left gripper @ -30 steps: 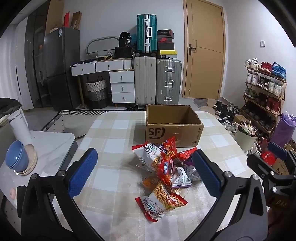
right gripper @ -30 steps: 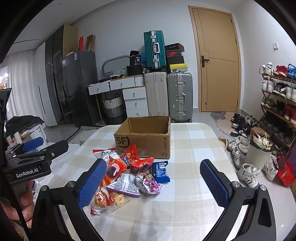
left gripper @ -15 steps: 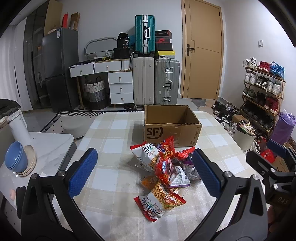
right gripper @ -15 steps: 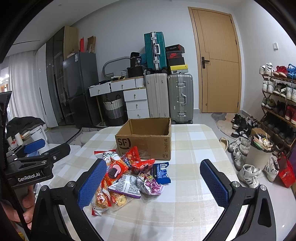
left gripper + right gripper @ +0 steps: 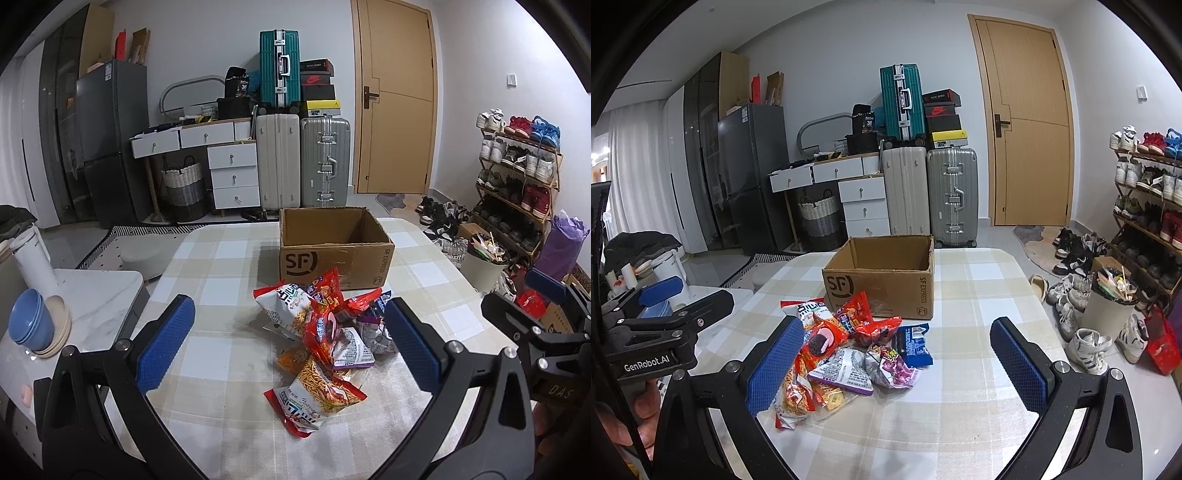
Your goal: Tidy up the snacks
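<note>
Both tools hang released, jaws wide, gripping nothing. The snack pile (image 5: 325,332) lies on the surface just before the cardboard box (image 5: 334,251), ahead of the left tool (image 5: 288,347), nearer than the right tool (image 5: 897,365).

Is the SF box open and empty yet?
Open: the cardboard box has no flaps over its top. What shows of the inside is bare; the floor is hidden. The snacks lie outside it.

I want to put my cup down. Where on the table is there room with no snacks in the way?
The table is bare to the right of the snack pile, beside the cardboard box, and also left of the pile toward the white side table. It is crowded just in front of the box, where the bags overlap.
</note>
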The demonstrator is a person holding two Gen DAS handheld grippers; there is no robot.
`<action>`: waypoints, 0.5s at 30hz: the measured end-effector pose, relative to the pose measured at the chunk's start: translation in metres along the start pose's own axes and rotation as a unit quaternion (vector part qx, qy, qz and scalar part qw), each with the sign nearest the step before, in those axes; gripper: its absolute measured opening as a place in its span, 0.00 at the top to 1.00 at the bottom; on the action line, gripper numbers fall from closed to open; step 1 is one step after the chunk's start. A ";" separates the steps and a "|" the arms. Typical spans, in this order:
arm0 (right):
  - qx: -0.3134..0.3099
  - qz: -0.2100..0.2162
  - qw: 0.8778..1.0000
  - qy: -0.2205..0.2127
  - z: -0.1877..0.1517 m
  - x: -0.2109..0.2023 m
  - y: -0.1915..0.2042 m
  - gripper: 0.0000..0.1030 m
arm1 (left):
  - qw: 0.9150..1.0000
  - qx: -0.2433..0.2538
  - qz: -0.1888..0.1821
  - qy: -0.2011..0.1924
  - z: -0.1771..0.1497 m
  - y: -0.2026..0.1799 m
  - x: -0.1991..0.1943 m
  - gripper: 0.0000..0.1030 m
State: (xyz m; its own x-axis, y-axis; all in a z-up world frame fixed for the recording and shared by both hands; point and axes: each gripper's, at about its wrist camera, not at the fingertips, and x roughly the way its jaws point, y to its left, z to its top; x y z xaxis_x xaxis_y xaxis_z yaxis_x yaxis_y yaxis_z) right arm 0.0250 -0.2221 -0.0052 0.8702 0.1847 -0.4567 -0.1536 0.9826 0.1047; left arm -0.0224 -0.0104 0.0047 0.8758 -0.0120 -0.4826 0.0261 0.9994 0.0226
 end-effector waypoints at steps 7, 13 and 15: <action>0.000 0.001 1.000 0.000 0.000 0.000 0.000 0.00 | 1.000 0.000 -0.003 0.001 0.000 0.001 0.000 0.01; -0.001 0.001 1.000 0.001 0.000 0.001 0.000 0.00 | 1.000 0.000 -0.005 0.004 0.001 0.002 0.000 0.01; -0.001 0.002 1.000 0.002 0.000 0.000 0.001 0.00 | 1.000 -0.002 -0.010 0.008 0.001 0.003 0.002 0.01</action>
State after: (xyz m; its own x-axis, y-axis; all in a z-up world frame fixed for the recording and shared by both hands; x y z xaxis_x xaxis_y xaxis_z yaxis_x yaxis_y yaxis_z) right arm 0.0253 -0.2215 -0.0050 0.8678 0.1886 -0.4596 -0.1580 0.9819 0.1047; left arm -0.0200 -0.0076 0.0044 0.8672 -0.0308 -0.4970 0.0413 0.9991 0.0103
